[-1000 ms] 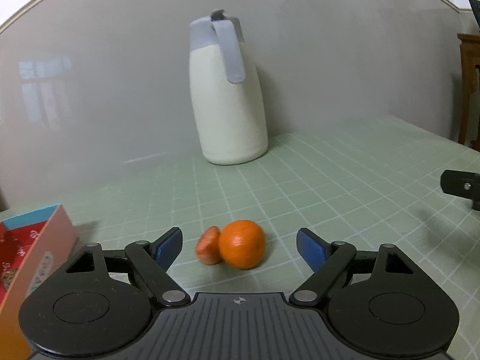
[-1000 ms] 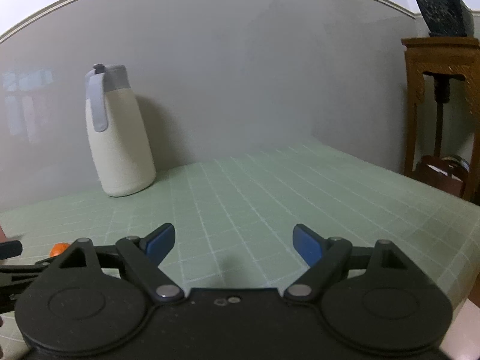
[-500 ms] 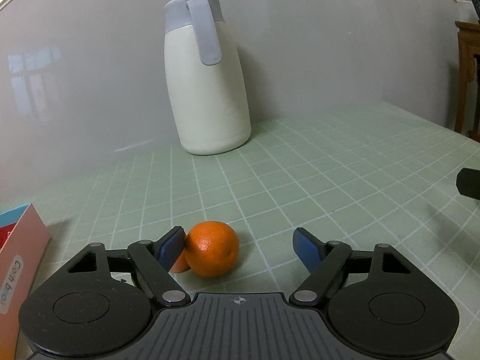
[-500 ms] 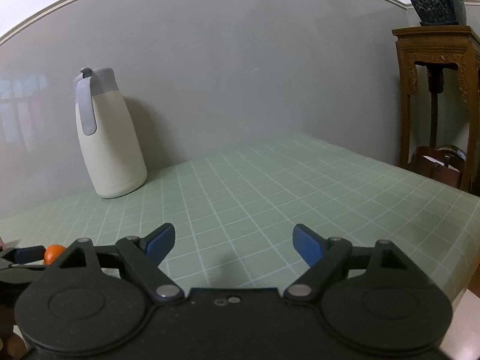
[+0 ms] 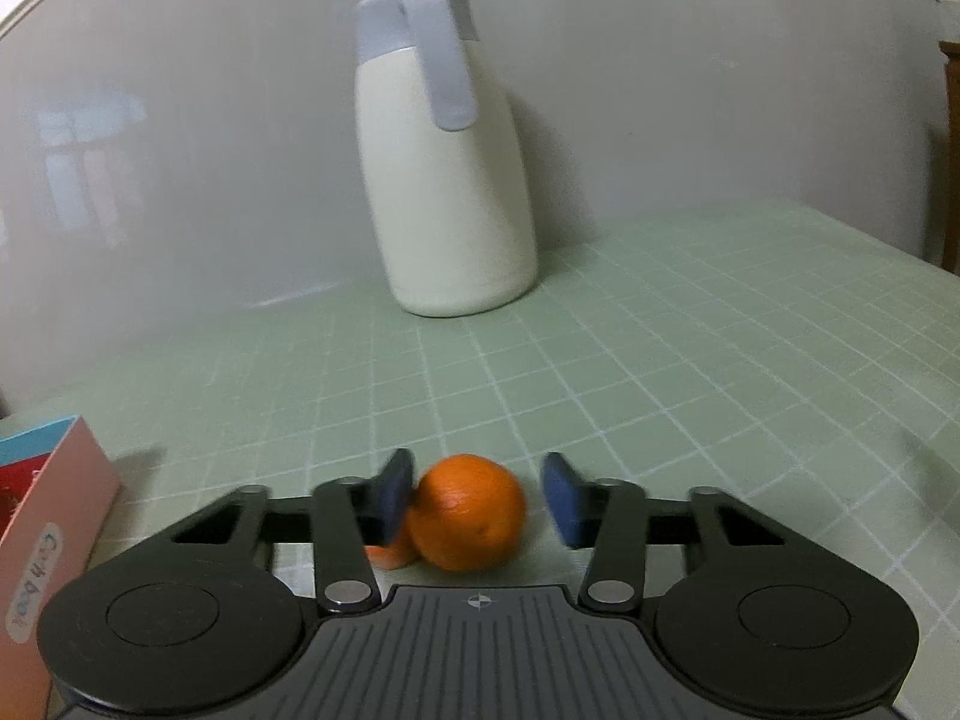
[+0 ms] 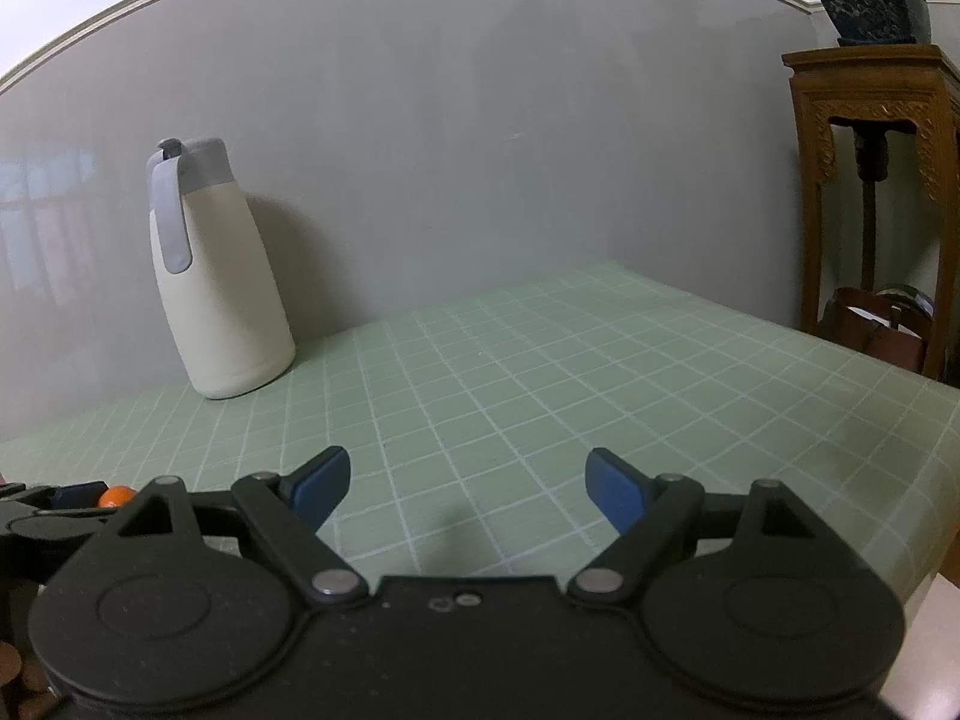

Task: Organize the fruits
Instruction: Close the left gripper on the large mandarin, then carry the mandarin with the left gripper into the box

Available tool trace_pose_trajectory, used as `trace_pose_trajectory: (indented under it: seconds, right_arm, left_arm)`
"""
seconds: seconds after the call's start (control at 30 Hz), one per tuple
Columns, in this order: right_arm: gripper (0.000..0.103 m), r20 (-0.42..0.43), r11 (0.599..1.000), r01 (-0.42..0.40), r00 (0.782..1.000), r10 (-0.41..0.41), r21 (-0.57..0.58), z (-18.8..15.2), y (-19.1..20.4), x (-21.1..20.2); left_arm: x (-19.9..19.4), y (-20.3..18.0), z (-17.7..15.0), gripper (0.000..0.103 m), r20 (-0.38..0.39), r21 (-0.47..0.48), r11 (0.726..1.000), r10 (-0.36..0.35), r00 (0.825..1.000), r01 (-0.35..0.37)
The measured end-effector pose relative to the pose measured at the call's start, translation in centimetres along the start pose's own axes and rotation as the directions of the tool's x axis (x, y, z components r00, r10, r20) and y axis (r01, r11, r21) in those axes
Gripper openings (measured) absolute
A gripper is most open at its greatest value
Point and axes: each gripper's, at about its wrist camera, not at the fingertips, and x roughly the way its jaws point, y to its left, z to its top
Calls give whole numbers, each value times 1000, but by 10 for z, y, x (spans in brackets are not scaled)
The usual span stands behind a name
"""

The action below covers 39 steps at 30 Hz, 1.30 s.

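The orange sat on the bench, well in front of the jug. The left gripper had just been closing around it: one pad touched it, the other stood just clear. That lopsided squeeze could roll the orange away or nudge the second fruit touching it. The right gripper hung with its jaws apart, empty.

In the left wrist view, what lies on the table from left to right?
Pink box → orange → white jug, which stands farther back, by the wall.
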Motion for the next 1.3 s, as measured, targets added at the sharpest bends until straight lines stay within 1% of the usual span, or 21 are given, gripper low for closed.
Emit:
trace_pose_trajectory:
  seconds: [0.03,0.07,0.17,0.27,0.37,0.5,0.53,0.7,0.8,0.97,1.1,1.3]
  right_arm:
    - [85,0,1000,-4,1000,4,-1,0,1,0]
    - [85,-1,1000,-8,1000,8,-3,0,2,0]
    - [85,3,1000,-17,1000,17,-8,1,4,-1]
    - [85,3,1000,-18,1000,18,-10,1,3,-1]
    - [85,-2,1000,-15,1000,15,-1,1,1,-1]
    - [85,4,1000,-19,1000,19,8,4,-1,-2]
    - [85,6,1000,-21,1000,21,8,4,0,-2]
    - [85,7,999,-33,999,33,-4,4,2,-3]
    - [85,14,999,-30,999,31,-22,3,5,-5]
    - [85,9,999,-37,999,37,-31,3,9,-4]
    - [85,7,997,-53,999,54,-47,3,18,-4]
    - [85,-1,992,-95,995,95,-81,1,39,-5]
  left_arm:
    - [0,2,0,41,0,-3,1000,1,1000,-1]
    - [-1,2,-1,41,3,1,1000,-1,1000,1]
    - [-3,-6,-4,41,1,59,998,20,1000,-20]
    - [1,-2,-3,43,-11,43,999,12,1000,-12]
    - [0,-4,-2,44,-10,61,998,7,1000,-7]
    - [-6,0,-4,44,-14,23,1000,-1,1000,2]
    - [-6,1,-5,41,-17,18,1000,0,1000,0]
    - [-8,7,-6,40,-9,-19,1000,-16,1000,16]
    - [-15,11,-8,40,22,-51,999,-7,1000,8]
    - [-26,19,-9,40,43,-55,998,-1,999,3]
    - [-38,34,-12,40,67,-55,998,12,998,-8]
    - [-57,59,-19,40,98,-51,997,58,993,-53]
